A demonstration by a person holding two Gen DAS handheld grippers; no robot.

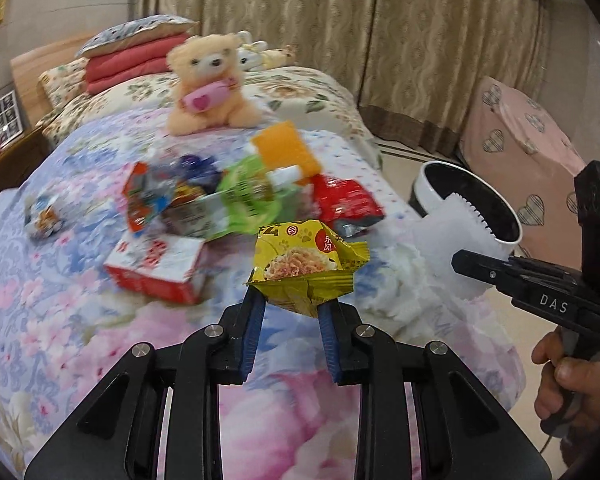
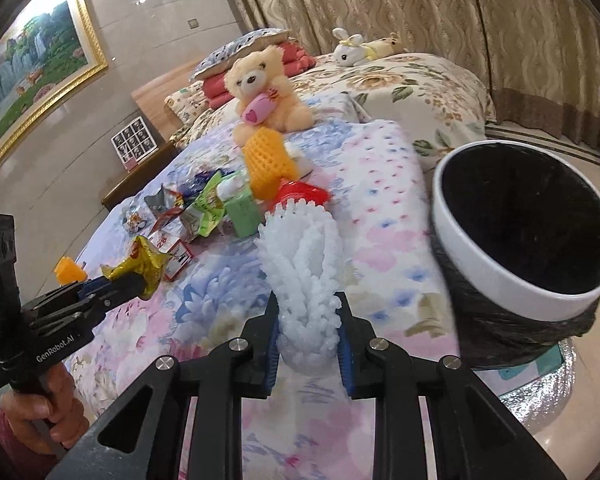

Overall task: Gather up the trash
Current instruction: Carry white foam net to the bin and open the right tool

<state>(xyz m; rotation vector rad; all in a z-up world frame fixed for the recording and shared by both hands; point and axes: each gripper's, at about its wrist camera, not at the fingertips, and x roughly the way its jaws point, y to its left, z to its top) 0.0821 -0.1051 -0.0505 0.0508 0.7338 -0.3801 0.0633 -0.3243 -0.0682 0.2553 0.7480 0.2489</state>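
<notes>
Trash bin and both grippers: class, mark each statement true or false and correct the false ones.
1. The left gripper holds a yellow snack wrapper. True.
2. The right gripper is empty. False: its jaws clamp a white foam net.
3. The trash bin has a black liner. True.
4. The teddy bear lies inside the bin. False: it sits on the bed.

Soft, even indoor light; heavy fisheye bending.
Wrappers [image 1: 204, 196] on the bed [image 1: 80, 320] smear with motion blur; black vignette fills both views' corners.
</notes>
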